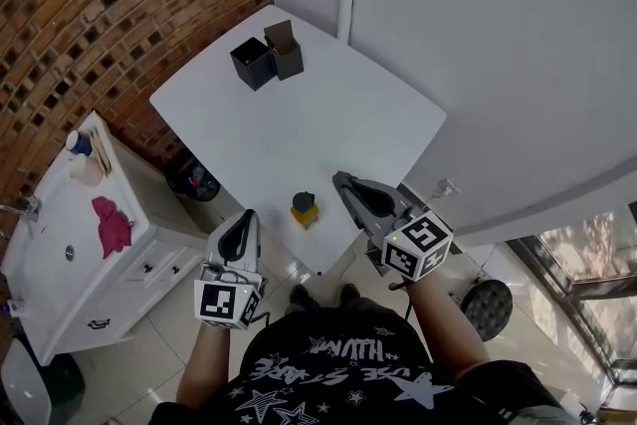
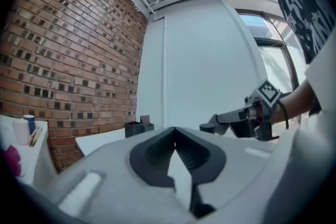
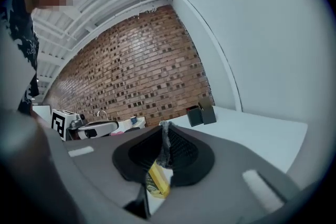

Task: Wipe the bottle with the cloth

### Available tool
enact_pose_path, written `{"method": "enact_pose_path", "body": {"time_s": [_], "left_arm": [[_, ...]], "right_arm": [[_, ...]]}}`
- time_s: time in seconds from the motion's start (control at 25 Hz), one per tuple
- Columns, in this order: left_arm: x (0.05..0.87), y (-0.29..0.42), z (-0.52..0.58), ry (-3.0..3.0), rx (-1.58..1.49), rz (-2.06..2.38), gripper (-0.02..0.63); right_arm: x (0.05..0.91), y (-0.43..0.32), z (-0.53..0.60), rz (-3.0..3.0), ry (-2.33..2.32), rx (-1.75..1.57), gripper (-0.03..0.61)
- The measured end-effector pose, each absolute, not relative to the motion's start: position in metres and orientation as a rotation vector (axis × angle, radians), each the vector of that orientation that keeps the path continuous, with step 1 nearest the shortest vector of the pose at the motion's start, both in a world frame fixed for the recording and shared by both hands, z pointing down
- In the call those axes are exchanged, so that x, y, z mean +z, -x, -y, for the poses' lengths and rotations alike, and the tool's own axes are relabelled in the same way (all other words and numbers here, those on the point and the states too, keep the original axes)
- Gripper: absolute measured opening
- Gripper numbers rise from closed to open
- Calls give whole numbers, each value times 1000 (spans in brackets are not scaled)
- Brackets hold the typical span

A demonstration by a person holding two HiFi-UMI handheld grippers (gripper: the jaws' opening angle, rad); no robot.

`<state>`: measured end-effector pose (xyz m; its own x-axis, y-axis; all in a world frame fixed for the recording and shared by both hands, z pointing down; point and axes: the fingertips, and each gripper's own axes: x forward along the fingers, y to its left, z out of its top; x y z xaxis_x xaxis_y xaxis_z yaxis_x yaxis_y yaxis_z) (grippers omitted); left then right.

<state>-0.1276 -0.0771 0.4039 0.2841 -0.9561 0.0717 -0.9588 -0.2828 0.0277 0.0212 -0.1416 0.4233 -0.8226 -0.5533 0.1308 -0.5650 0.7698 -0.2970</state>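
A small yellow bottle [image 1: 305, 208] with a dark cap stands near the front edge of the white table [image 1: 299, 105]. It also shows through the gap under my right jaws [image 3: 156, 180]. My left gripper [image 1: 242, 216] hovers off the table's front left, left of the bottle. Its jaws are shut with nothing between them [image 2: 175, 131]. My right gripper [image 1: 341, 178] hangs just right of the bottle and above it. In the right gripper view its tips [image 3: 164, 126] are pinched on a thin strip of grey cloth [image 3: 166, 140].
Two dark open boxes [image 1: 267, 57] stand at the table's far corner. A white cabinet [image 1: 60, 254] at the left carries a pink cloth [image 1: 111, 224] and small items. A bin [image 1: 194, 179] sits under the table's left edge, a stool [image 1: 488, 309] at the right.
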Motion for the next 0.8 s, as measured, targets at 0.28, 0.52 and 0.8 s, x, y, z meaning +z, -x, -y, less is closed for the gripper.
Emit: {"method": "enact_pose_path", "body": {"time_s": [0.28, 0.52, 0.8], "left_arm": [[428, 130, 79, -2376, 163, 1915, 3], [440, 126, 73, -2311, 179, 1900, 3], [445, 130, 75, -2266, 231, 1918, 3]], "right_arm": [[423, -23, 123, 2925, -935, 477, 35], [440, -25, 107, 2895, -916, 479, 35], [438, -28, 110, 2887, -909, 429, 35]]}}
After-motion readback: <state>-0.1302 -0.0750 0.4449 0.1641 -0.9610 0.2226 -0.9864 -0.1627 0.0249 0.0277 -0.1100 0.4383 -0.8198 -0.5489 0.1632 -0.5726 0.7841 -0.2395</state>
